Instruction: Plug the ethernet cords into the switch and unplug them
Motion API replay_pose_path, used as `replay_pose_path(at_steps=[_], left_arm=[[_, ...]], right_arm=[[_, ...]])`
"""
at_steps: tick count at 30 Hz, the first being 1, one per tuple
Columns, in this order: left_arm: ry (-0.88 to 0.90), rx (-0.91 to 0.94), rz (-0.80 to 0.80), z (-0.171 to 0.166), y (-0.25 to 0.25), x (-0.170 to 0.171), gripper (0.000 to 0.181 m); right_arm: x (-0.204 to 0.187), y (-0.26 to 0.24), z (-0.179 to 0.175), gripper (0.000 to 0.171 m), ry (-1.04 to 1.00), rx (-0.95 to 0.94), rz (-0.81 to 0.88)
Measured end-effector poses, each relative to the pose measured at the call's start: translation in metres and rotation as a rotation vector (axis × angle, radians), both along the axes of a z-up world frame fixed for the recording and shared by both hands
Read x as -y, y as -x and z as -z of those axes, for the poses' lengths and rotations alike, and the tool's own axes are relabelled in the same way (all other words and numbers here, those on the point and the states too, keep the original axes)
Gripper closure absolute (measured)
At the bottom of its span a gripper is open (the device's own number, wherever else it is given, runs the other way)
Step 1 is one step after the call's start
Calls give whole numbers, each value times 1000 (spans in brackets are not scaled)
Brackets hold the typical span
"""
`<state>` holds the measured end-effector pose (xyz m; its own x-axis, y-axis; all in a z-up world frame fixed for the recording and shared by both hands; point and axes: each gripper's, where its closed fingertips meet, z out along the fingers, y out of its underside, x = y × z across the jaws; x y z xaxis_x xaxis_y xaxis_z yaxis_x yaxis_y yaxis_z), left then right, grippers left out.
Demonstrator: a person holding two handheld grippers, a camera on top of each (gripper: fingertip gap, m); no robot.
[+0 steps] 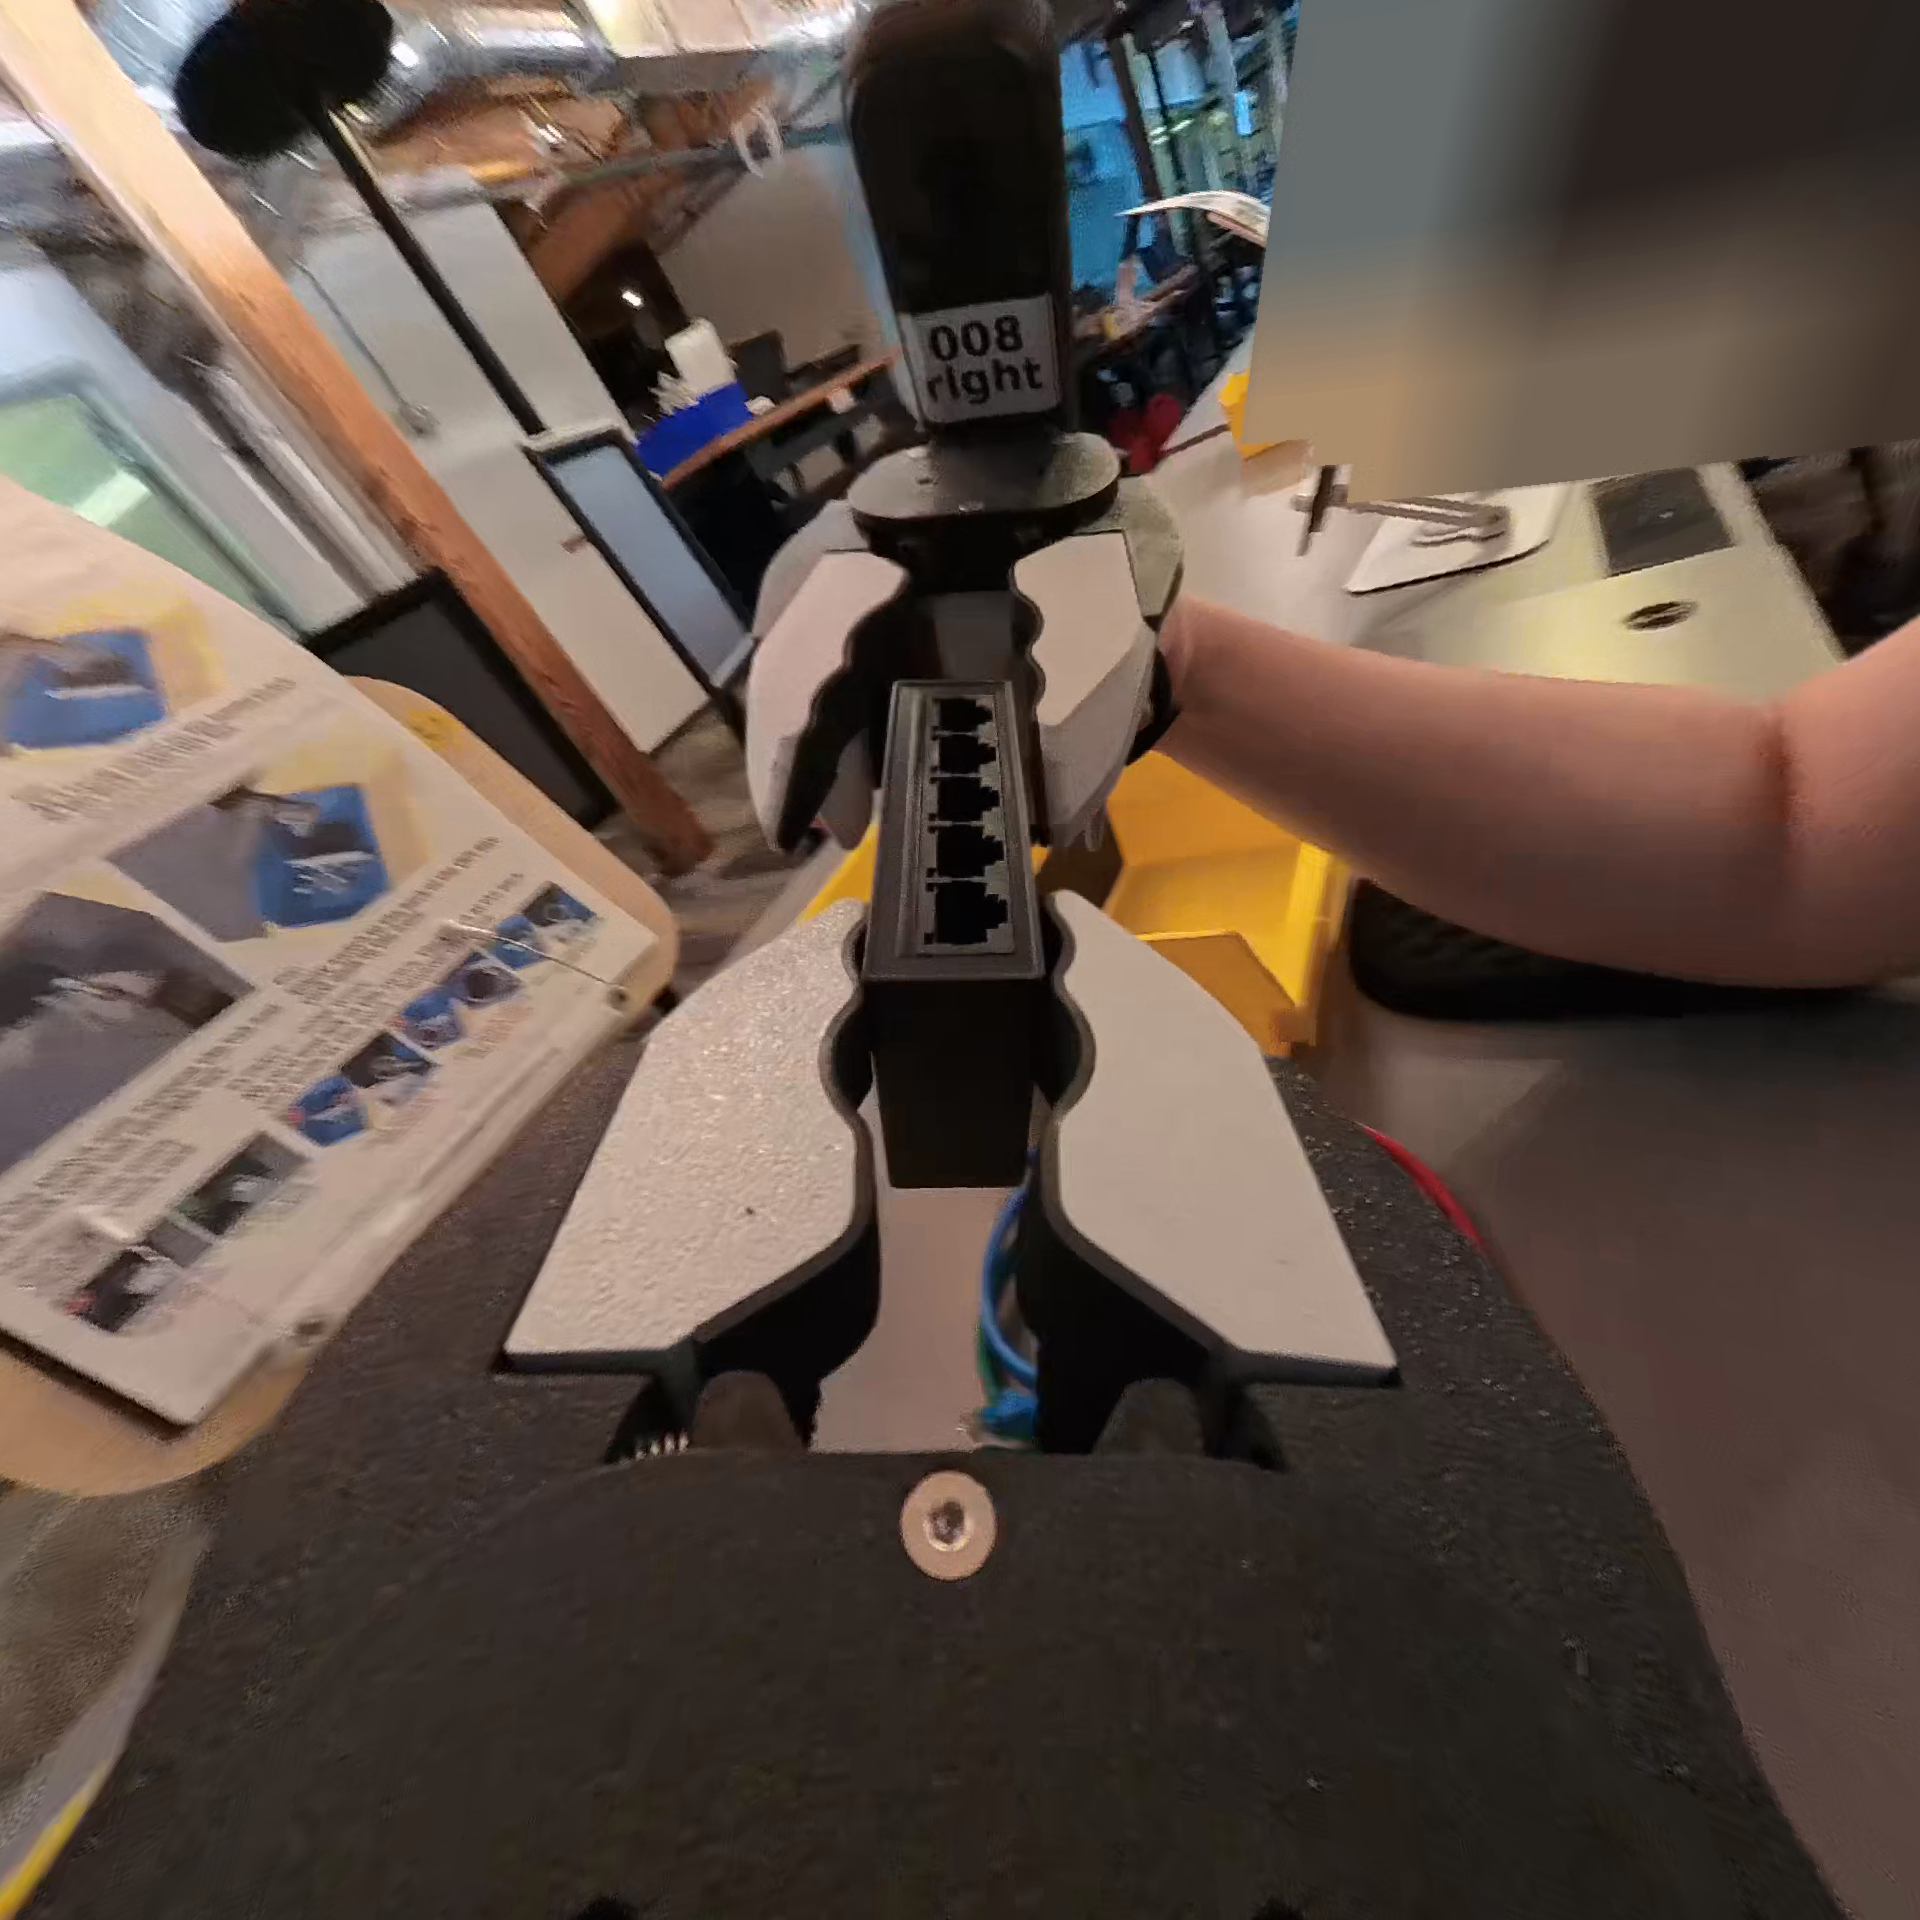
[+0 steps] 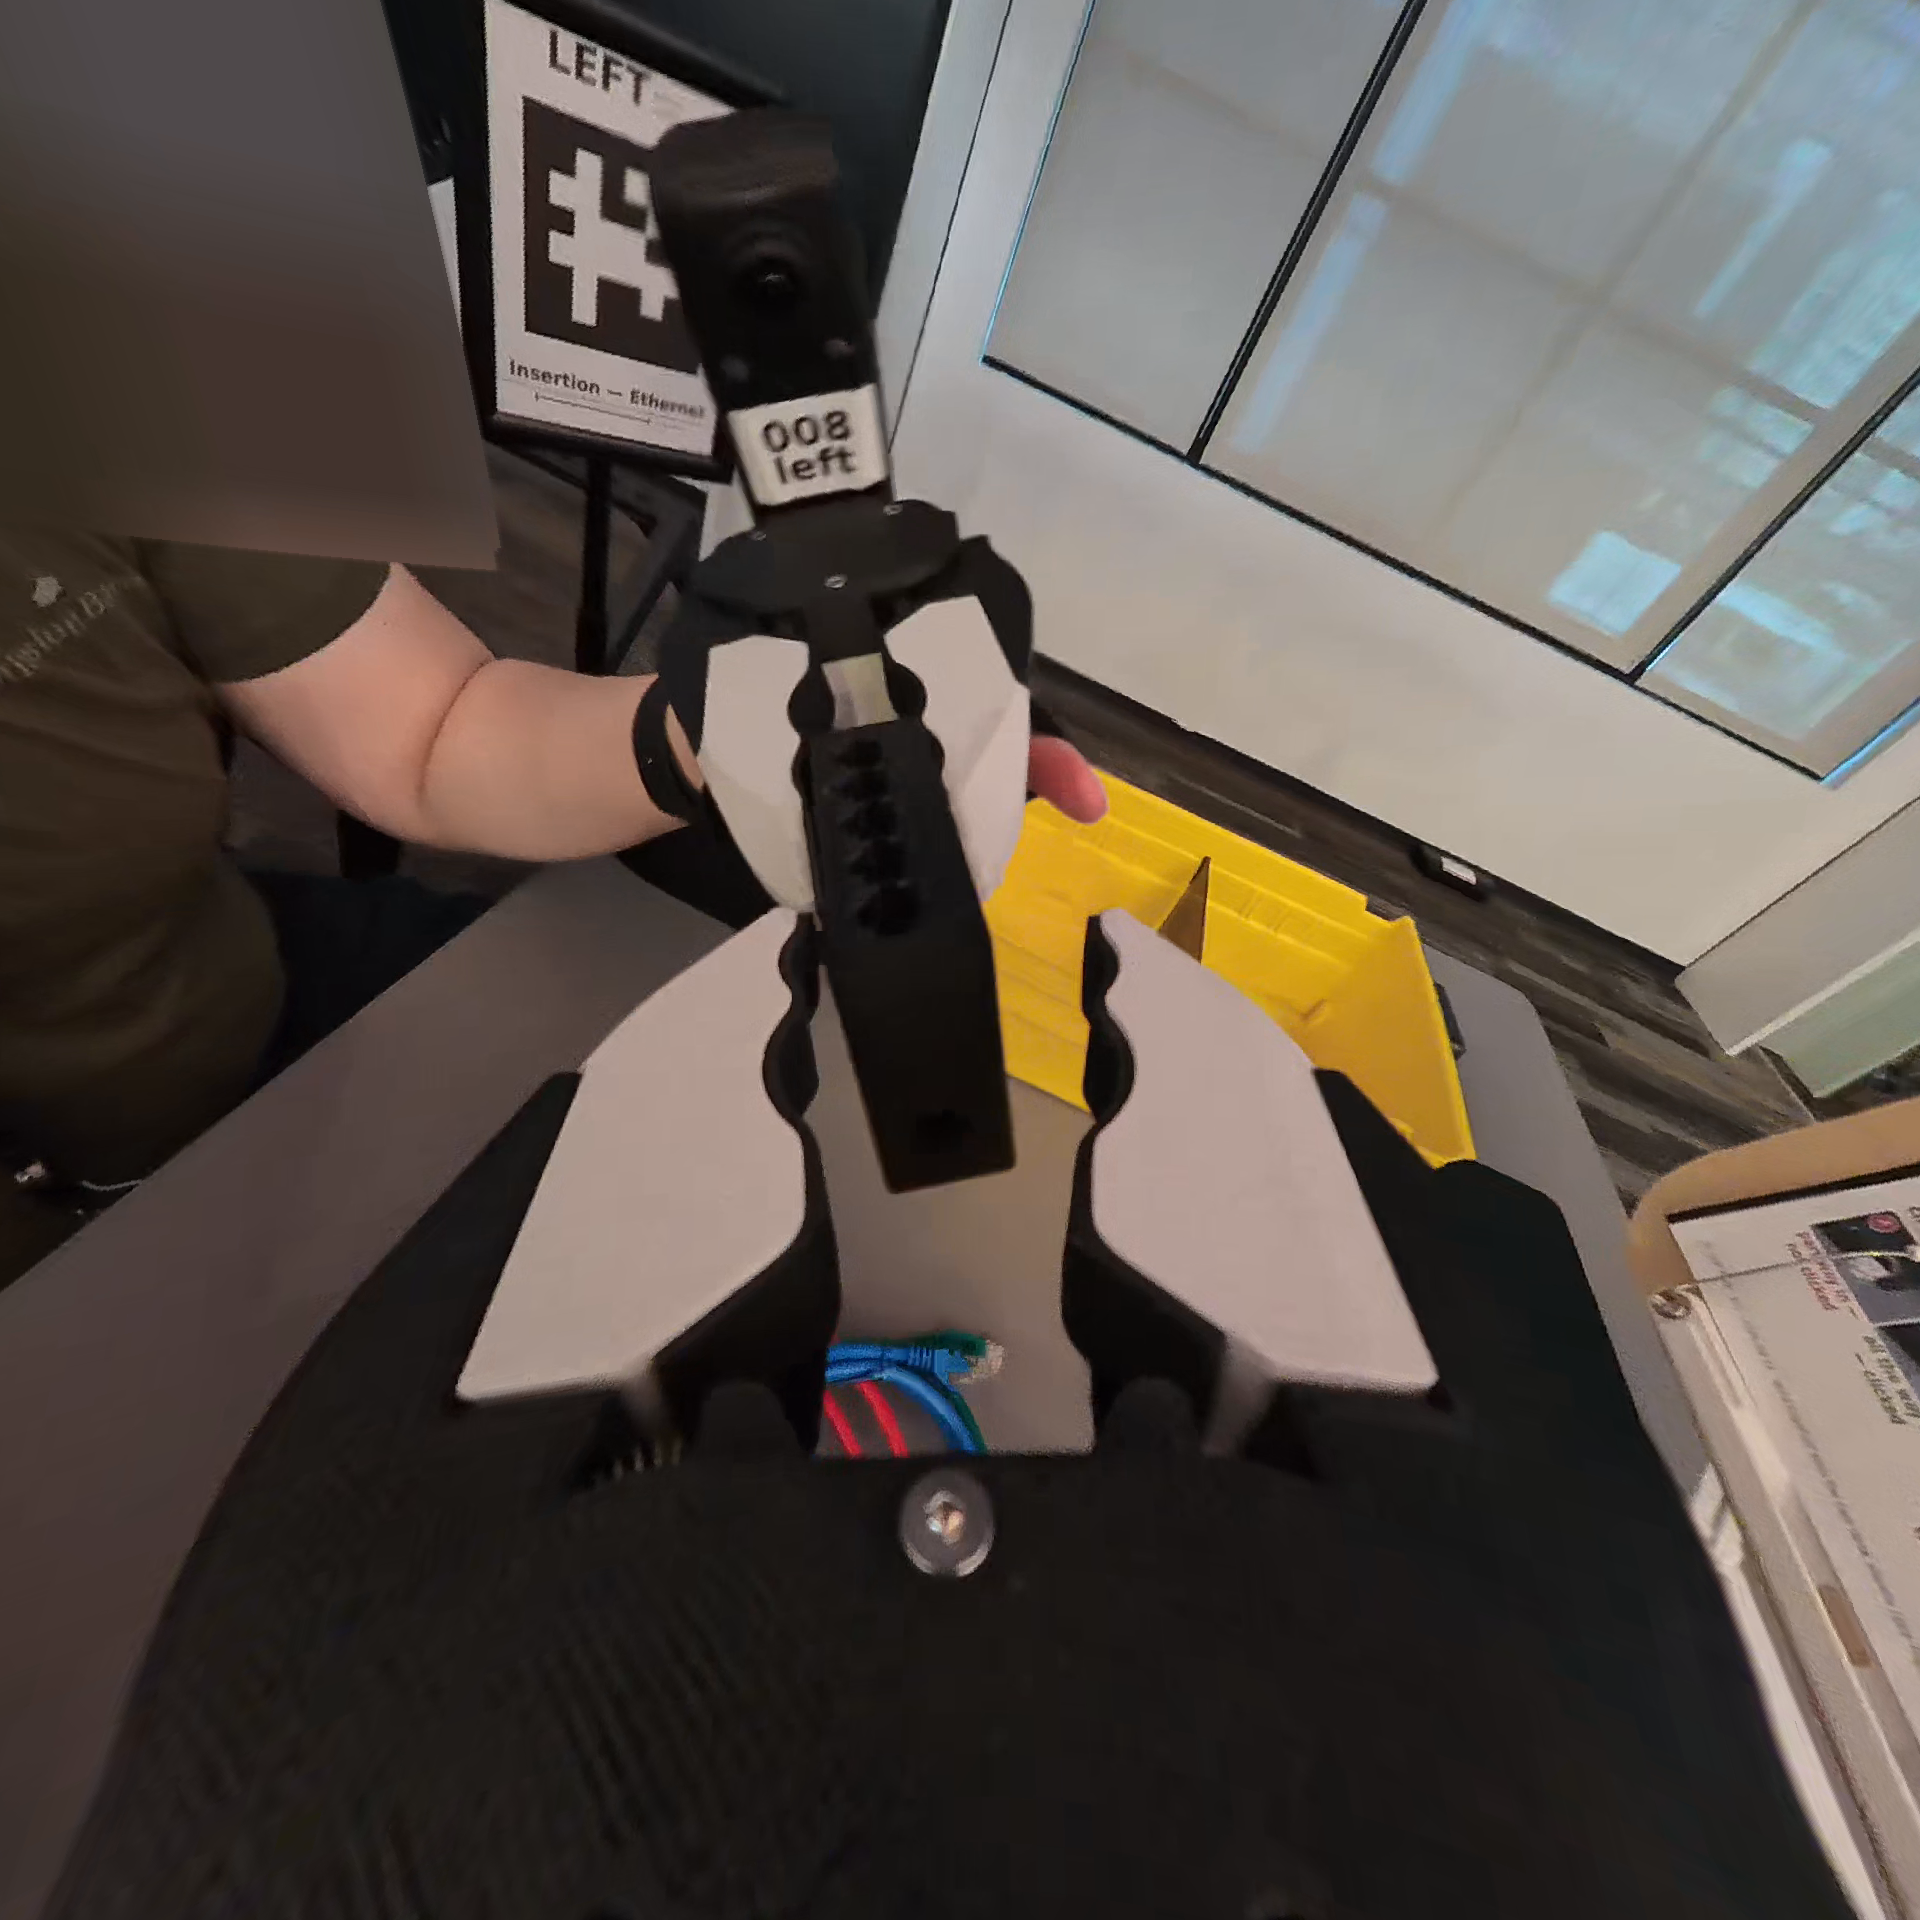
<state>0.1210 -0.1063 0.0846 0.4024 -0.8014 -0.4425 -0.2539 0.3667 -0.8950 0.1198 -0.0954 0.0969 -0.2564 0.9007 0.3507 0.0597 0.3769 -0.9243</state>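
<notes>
A black ethernet switch [image 1: 951,1070] with a row of empty ports is held in the air between both grippers. My left gripper [image 1: 956,935] is shut on its near end, fingers tight on both sides. The right gripper [image 1: 951,831] faces it from the far end. In the right wrist view, the right gripper [image 2: 943,935] straddles the switch [image 2: 925,1039] with its jaws apart and a gap on the right side. The left gripper [image 2: 883,883] holds the far end. Blue, red and green ethernet cords [image 2: 904,1382] lie unplugged on the table below; the blue one also shows in the left wrist view [image 1: 1003,1299].
A yellow bin [image 2: 1247,935] stands on the grey table [image 2: 312,1143] behind the switch. A picture instruction sheet on a wooden board [image 1: 260,987] lies beside it. A marker sign on a stand [image 2: 592,260] is behind. The person's forearms [image 1: 1507,810] reach in. Left and right tips are no more than a few centimetres apart.
</notes>
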Motion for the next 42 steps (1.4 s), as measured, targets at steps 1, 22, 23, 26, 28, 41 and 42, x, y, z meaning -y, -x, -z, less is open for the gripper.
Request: replay_pose_path(at_steps=[1,22,23,26,28,41,42], left_arm=[[50,-3,31,3,-1,2,153],[270,678,-26,-40,70,-35,152],[279,657,18,-42,69,-30,153],[288,502,32,-40,70,-22,153],[244,341,-36,-35,71,-21,153],[403,-265,5,29,50,-10,153],[389,-247,-5,27,52,-16,151]], right_arm=[[2,2,3,124,-5,19,-4],[-34,64,-32,144,866,-519,-203],[-28,63,-34,144,825,-515,-219],[-18,66,-27,143,671,-383,-179],[-21,62,-27,130,555,-319,-92],[0,59,24,143,215,149,41],[-4,61,24,144,256,139,43]])
